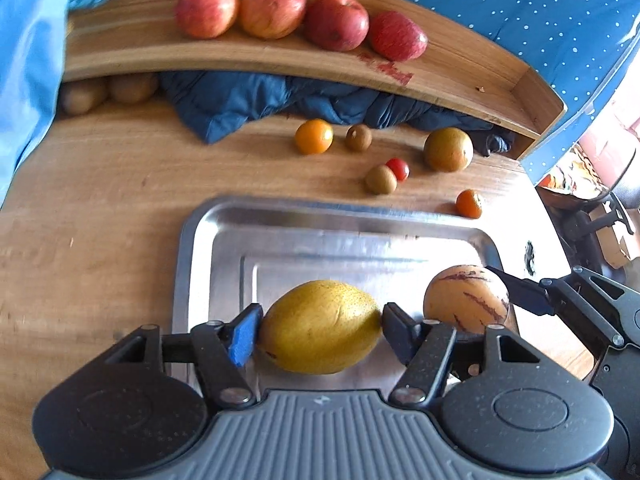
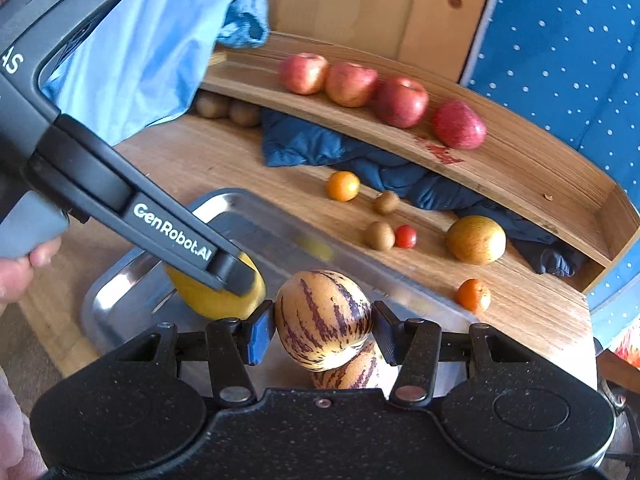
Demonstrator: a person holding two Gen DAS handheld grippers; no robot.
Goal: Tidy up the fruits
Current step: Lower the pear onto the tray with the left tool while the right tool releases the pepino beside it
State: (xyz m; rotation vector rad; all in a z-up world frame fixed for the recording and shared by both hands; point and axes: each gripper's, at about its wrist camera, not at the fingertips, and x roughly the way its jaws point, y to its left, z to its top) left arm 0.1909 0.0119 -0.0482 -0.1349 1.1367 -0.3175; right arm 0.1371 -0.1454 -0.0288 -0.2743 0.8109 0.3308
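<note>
While the yellow fruit [image 1: 320, 326] is pinched by the left tool [image 1: 320, 330] over the tray [image 1: 280, 220], the striped fruit [image 2: 323, 318], clamped in the right tool [image 2: 323, 322] alongside, could be knocked if both are lowered together.

dark blue cloth [image 1: 256, 104], dotted blue fabric [image 1: 532, 12], perhaps a red stain [image 1: 386, 67]

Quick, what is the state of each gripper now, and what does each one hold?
Left gripper: closed on the yellow fruit, over the metal tray.
Right gripper: closed on the striped fruit, over the same tray.
</note>
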